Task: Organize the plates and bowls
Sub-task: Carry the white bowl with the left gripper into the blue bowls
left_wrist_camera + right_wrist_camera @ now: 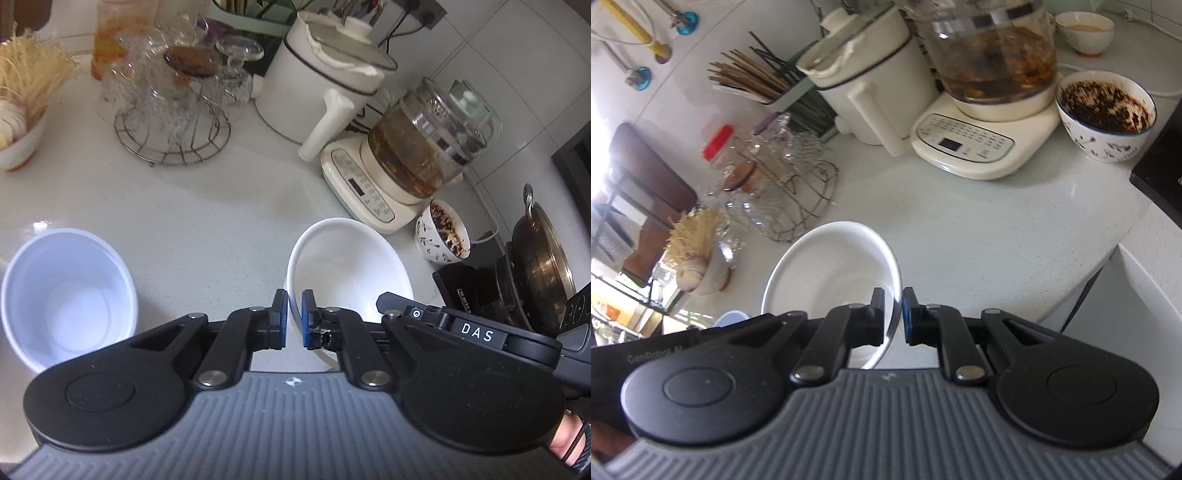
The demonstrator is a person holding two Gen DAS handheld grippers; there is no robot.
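Note:
A white bowl (354, 266) is held tilted above the white counter by both grippers. My left gripper (294, 319) is shut on the bowl's left rim. My right gripper (894, 319) is shut on the same white bowl (831, 273) at its right rim. The right gripper's body shows at the right of the left wrist view (476, 332). A second white bowl (70, 295), deeper and empty, stands upright on the counter at the left of the left wrist view.
At the back stand a wire rack with glass cups (173, 110), a white pot with handle (325, 74), a glass kettle on its base (424, 147) and a patterned bowl with dark residue (443, 232). A dark pot on a stove (535, 269) is at the right. The counter edge (1089, 273) curves at right.

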